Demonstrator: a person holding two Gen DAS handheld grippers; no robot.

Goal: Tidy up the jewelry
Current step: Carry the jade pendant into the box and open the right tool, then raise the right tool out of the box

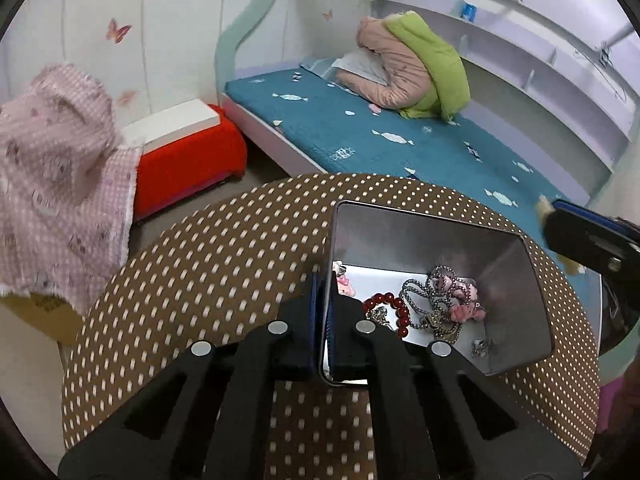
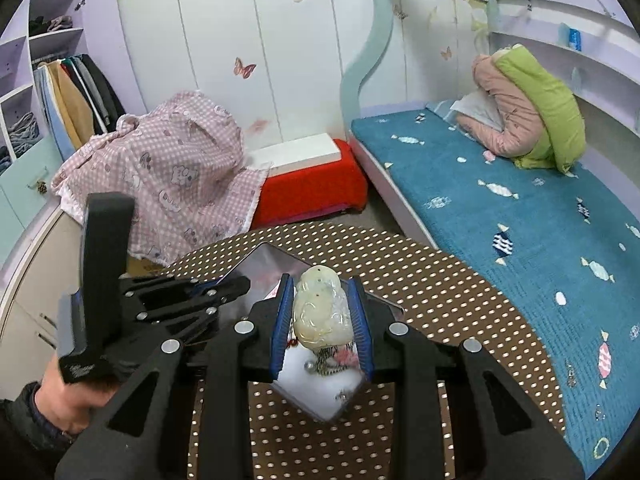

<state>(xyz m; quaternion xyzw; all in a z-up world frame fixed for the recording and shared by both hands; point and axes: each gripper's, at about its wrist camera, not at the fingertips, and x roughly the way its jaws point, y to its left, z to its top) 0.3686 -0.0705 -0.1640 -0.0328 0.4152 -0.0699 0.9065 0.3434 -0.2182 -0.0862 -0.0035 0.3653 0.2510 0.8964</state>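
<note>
A square metal tin (image 1: pixel 516 280) stands on a brown polka-dot round table (image 1: pixel 200 280). Inside lie a red bead bracelet (image 1: pixel 394 308), a silver chain (image 1: pixel 432 308) and pink trinkets (image 1: pixel 464 312). My left gripper (image 1: pixel 325 320) is shut on the tin's left wall. My right gripper (image 2: pixel 322 316) is shut on a pale jade pendant (image 2: pixel 320 312) and holds it above the tin (image 2: pixel 320 392). The right gripper also shows at the right edge of the left wrist view (image 1: pixel 588 240). The left gripper shows in the right wrist view (image 2: pixel 192 296).
A bed with a blue patterned cover (image 1: pixel 380 136) lies behind the table, with a pink and green quilt bundle (image 1: pixel 416 68) on it. A red stool with a white box (image 2: pixel 308 176) and a pink checked cloth (image 2: pixel 168 176) stand to the left.
</note>
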